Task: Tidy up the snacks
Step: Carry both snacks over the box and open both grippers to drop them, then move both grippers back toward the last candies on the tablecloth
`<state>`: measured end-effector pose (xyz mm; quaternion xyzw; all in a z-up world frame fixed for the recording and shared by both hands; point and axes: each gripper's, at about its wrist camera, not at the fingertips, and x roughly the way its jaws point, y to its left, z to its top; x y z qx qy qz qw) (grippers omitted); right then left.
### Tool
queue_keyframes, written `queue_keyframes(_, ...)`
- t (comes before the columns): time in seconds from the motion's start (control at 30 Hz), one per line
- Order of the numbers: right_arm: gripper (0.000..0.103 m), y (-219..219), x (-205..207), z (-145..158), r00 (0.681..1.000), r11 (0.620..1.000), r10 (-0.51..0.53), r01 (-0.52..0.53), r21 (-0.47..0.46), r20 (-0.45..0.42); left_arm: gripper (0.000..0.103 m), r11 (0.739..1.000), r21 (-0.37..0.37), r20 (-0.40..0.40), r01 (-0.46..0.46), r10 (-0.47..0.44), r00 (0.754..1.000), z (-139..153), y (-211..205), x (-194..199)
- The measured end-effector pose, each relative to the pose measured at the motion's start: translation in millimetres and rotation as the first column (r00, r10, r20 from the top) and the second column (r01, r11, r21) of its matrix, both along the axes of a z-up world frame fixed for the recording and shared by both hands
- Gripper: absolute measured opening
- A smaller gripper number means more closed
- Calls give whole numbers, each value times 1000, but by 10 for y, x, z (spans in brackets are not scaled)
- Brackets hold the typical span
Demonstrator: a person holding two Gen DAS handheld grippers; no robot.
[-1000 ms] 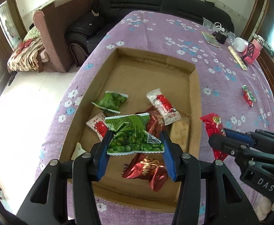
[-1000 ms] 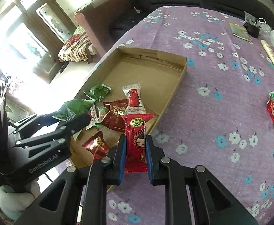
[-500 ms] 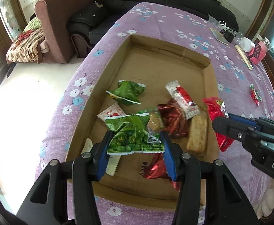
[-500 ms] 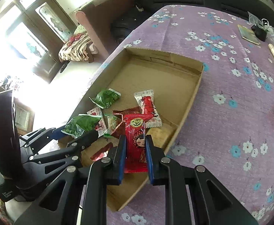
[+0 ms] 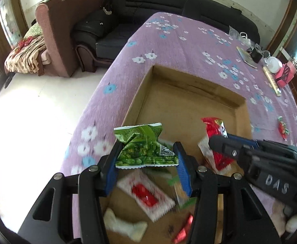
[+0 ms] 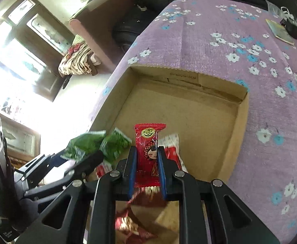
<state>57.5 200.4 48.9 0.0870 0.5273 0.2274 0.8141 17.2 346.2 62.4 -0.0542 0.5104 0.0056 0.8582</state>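
My left gripper (image 5: 146, 158) is shut on a green snack packet (image 5: 142, 148) and holds it above the near left part of the cardboard box (image 5: 189, 81). My right gripper (image 6: 147, 156) is shut on a red snack packet with a cartoon girl (image 6: 149, 148), above the box (image 6: 185, 75). It shows at the right of the left wrist view (image 5: 219, 142). Below lie a white and red packet (image 5: 146, 195), a white packet (image 5: 124, 225) and a dark red foil packet (image 6: 130, 227).
A loose red and green snack (image 5: 282, 130) lies on the purple flowered tablecloth (image 5: 179, 40) right of the box. A book (image 5: 246, 59), a pink box (image 5: 286, 75) and small items sit at the far right. A black sofa (image 5: 168, 4) stands behind the table.
Both grippers have moved forward and lower over the box, each holding its packet. The right gripper's red packet is now over the box interior.
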Motion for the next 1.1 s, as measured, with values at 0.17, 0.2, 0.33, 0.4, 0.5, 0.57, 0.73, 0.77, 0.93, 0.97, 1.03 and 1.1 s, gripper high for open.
queue_keyframes(0.17, 18, 51, 122, -62, 1000, 1000, -16, 16, -25, -7, 53, 999, -37, -33, -2, 1, 999, -137, 40, 189)
queue_keyframes(0.2, 20, 54, 138, -70, 1000, 1000, -16, 16, -27, -11, 53, 999, -44, -34, -3, 2, 999, -146, 49, 203)
queue_keyframes(0.33, 21, 57, 153, -29, 1000, 998, -9, 10, -57, 21, 55, 998, -60, -35, 3, -5, 999, -148, 48, 201)
queue_keyframes(0.4, 20, 36, 141, -9, 1000, 998, -6, 7, -60, 27, 58, 998, -62, -28, 0, -2, 1000, -126, 46, 173)
queue_keyframes(0.5, 20, -4, 96, 39, 999, 998, -8, 10, -59, 35, 62, 997, -74, -16, -2, 1, 1000, -57, 52, 102)
queue_keyframes(0.57, 20, -48, 29, 109, 999, 998, -5, 8, -59, 45, 63, 997, -75, 10, -8, 9, 1000, 51, 62, 5)
queue_keyframes(0.73, 20, -216, -153, 306, 997, 1000, 2, 0, -29, 82, 66, 997, -56, 101, -55, 61, 993, 413, 92, -359)
queue_keyframes(0.77, 20, -250, -192, 341, 995, 1000, 6, -3, -28, 96, 67, 996, -46, 128, -73, 79, 989, 505, 85, -458)
queue_keyframes(0.93, 21, -484, -416, 439, 994, 999, 17, -22, 43, 108, 68, 976, 86, 297, -201, 167, 940, 1016, -130, -1050)
queue_keyframes(0.97, 20, -524, -478, 452, 994, 998, 27, -33, 55, 109, 71, 963, 130, 334, -236, 181, 925, 1132, -208, -1173)
queue_keyframes(1.03, 21, -609, -619, 464, 993, 994, 58, -67, 84, 103, 84, 933, 187, 420, -309, 208, 883, 1399, -391, -1449)
queue_keyframes(1.1, 21, -651, -758, 491, 990, 990, 93, -104, 96, 109, 96, 902, 190, 495, -388, 253, 831, 1643, -570, -1729)
